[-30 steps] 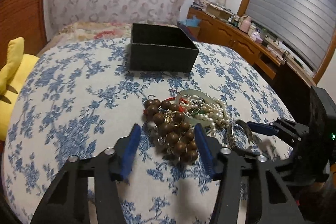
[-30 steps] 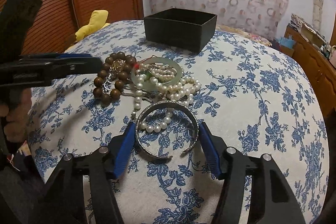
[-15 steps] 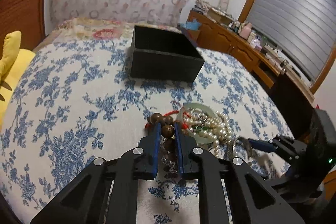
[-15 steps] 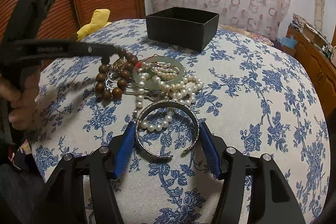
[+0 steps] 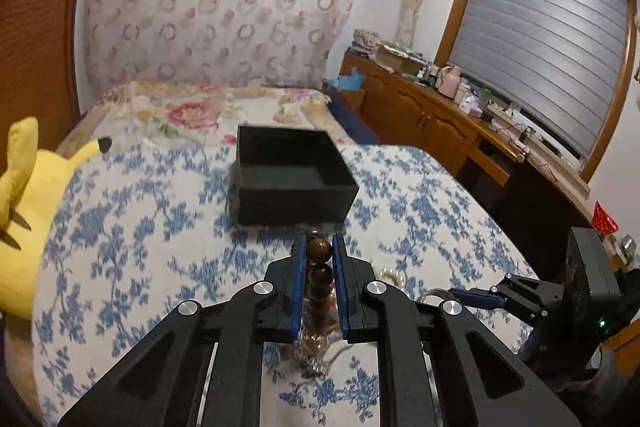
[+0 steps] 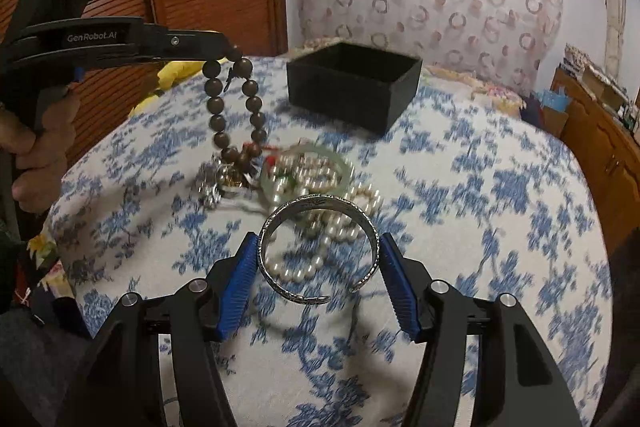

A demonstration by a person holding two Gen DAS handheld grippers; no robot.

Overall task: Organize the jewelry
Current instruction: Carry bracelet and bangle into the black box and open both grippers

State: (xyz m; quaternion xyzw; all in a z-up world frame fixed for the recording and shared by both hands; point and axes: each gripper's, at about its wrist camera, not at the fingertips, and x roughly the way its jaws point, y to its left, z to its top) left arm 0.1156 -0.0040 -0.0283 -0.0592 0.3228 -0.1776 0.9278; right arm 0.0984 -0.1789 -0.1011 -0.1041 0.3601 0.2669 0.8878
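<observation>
My left gripper (image 5: 319, 250) is shut on a brown wooden bead bracelet (image 5: 320, 269) and holds it in the air; in the right wrist view the bracelet (image 6: 234, 115) hangs from the left gripper (image 6: 224, 53) above the jewelry pile. My right gripper (image 6: 318, 263) is closed around a silver cuff bangle (image 6: 318, 251), lifted slightly above the cloth. A pearl strand (image 6: 320, 235) and a green jade bangle (image 6: 306, 171) lie in the pile. An open black box (image 5: 294, 173) stands ahead, also in the right wrist view (image 6: 354, 83).
The blue floral tablecloth (image 6: 500, 219) covers the round table. A yellow plush toy (image 5: 28, 211) sits at the left edge. A bed (image 5: 192, 107) lies behind the box, and a wooden dresser (image 5: 448, 123) with clutter stands at the right.
My left gripper closed on the wooden bead bracelet and lifted it off the pile toward the box. My right gripper closed on the silver cuff and raised it slightly.
</observation>
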